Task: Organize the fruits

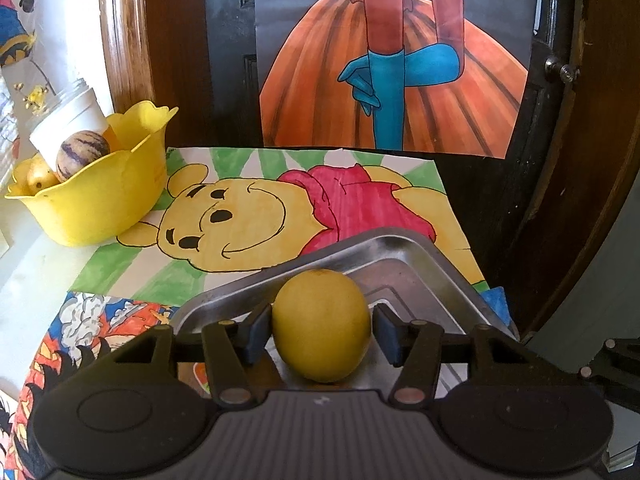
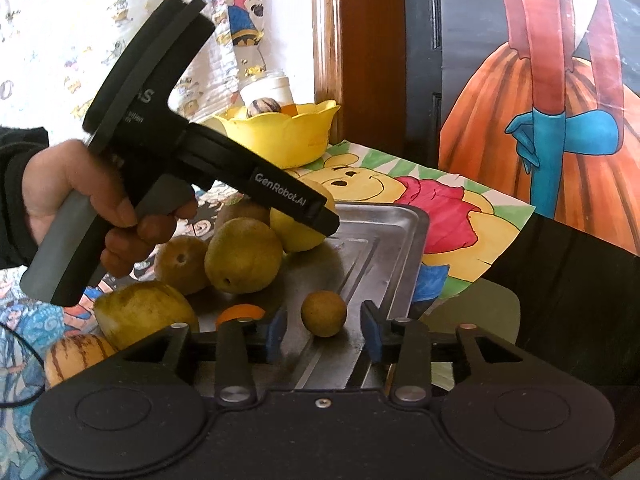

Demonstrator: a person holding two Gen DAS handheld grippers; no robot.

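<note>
Right wrist view first: nearest, a striped fruit at the tray's near left corner, one elongated yellow-green fruit just behind it, and a sliver of one orange fruit peeking over the gripper body. The right gripper has its blue pads parted, and one small brown round fruit sits on the metal tray between them, clear gaps either side, so it is released, nothing gripped. Further back, three rounded yellow-green fruits cluster toward the tray's left side, with another brownish one half hidden behind. A hand carries the left gripper over that pile. From its own camera, one big yellow fruit fills the space between the jaws near the tray's far corner; the left pad looks to touch it, the right pad stands just off, so the hold is loose at best. Farthest, beyond the tray, one yellow bowl holds a striped fruit, a yellow one and a white cup.
</note>
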